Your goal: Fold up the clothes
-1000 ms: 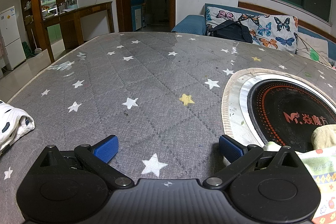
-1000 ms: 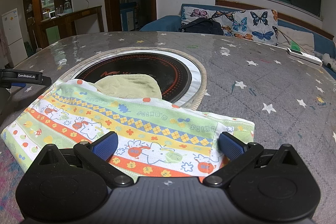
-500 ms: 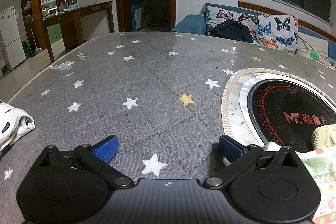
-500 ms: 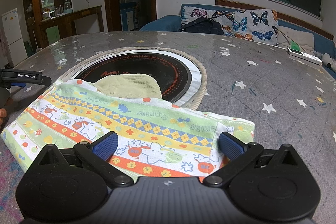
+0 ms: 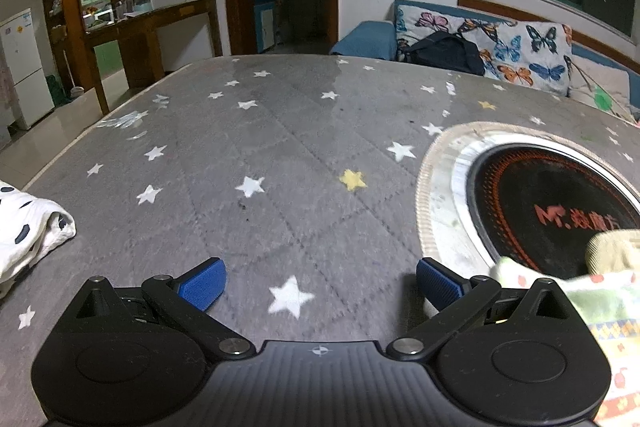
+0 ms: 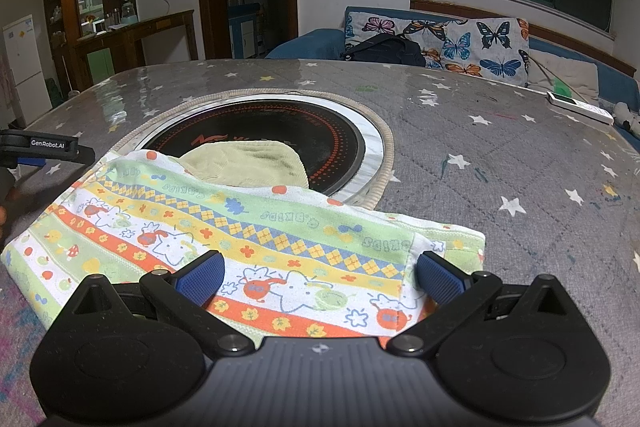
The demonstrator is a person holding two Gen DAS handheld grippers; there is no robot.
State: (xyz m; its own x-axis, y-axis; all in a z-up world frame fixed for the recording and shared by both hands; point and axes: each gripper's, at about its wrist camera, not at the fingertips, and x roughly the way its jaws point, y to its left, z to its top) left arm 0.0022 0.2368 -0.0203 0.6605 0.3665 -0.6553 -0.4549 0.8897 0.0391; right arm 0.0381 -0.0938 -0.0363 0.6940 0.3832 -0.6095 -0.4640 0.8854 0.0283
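Right wrist view: my right gripper [image 6: 318,277] hangs released over the striped garment [image 6: 240,227] spread flat (ready for folding) at the surface's [image 6: 520,163] near edge; left gripper [image 5: 318,281] released too.

Tablecloth [image 5: 280,155]: grey, quilted diamond stitching, white stars, a few yellow.
Garment [image 6: 256,227]: pale green, yellow, orange and white stripes; cartoon animals, blue-yellow diamond band, orange dots.
Second cloth [image 6: 248,163]: plain pale yellow.
Cooktop [image 6: 320,139]: black, orange-red dotted ring and lettering.
Left-edge cloth [image 5: 24,227]: white, dark spots.
Gripper pads [image 6: 200,277]: blue, on black frame.
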